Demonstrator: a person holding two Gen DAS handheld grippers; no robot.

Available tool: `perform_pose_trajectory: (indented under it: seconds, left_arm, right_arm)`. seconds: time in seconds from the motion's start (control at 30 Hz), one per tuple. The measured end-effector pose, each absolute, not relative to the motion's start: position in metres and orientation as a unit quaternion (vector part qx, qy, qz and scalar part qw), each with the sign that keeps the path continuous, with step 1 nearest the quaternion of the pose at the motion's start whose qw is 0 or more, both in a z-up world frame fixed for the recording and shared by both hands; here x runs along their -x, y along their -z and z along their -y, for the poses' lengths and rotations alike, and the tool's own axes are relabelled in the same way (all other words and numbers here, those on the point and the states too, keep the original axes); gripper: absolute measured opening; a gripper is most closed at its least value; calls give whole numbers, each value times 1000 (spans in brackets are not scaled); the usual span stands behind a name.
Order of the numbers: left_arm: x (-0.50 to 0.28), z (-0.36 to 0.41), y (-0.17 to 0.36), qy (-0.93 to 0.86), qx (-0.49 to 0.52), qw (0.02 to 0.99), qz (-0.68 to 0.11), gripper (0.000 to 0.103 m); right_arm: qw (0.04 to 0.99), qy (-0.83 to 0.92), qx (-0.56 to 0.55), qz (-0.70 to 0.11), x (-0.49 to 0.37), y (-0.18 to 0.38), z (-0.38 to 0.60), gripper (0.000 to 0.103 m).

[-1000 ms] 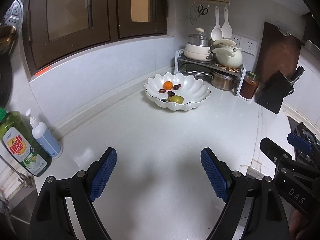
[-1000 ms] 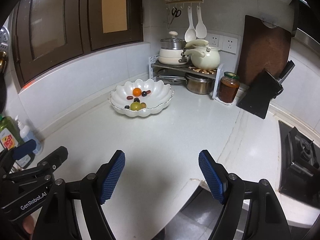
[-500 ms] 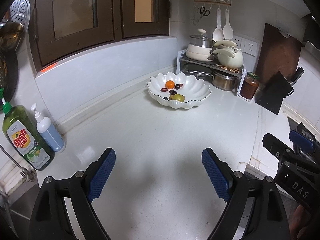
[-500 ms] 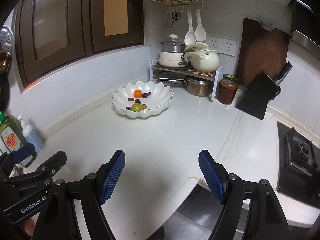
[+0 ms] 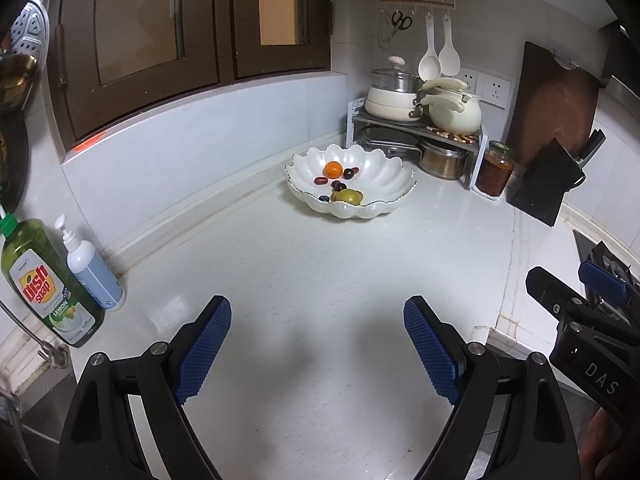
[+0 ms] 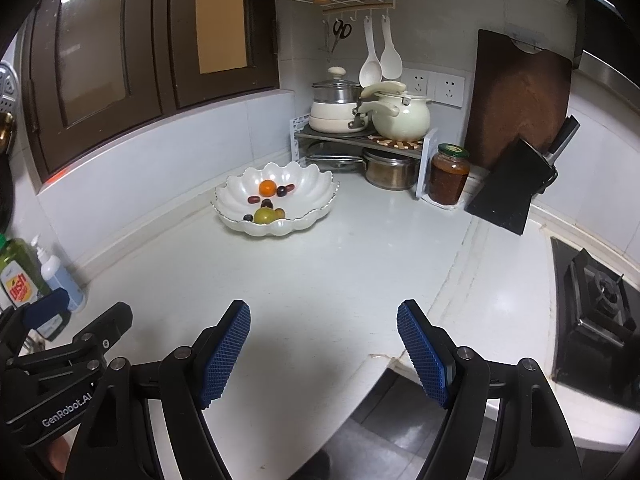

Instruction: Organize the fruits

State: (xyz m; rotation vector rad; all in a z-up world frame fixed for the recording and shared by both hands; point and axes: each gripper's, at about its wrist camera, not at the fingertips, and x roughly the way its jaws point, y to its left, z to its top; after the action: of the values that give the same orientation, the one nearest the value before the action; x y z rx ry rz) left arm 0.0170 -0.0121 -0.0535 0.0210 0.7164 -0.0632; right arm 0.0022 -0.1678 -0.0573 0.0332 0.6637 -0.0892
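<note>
Both tools (image 5: 316, 344) (image 6: 324, 344) gape, well short of the fruit bowl (image 5: 384, 176).

One scalloped white bowl (image 5: 384, 184) is being seen near the counter's back corner. In it, one orange fruit (image 5: 333, 169), one yellow-green fruit (image 5: 351, 196) and about five small dark fruits (image 5: 349, 173) are being counted. Two bottles (image 5: 93, 272) are being counted at the counter's left edge, one jar (image 5: 494, 168) by the rack, and two ladles (image 5: 438, 54) above.

Slightly wider view of the counter (image 5: 320, 264)
</note>
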Motion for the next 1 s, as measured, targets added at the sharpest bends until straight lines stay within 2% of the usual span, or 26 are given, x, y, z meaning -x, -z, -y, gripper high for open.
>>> perform_pose_trajectory:
  seconds: [1.0]
  left_arm:
    - [-23, 13, 51, 35, -14, 937, -348, 89]
  right_arm:
    - [946, 49, -18, -321, -2, 55, 172, 77]
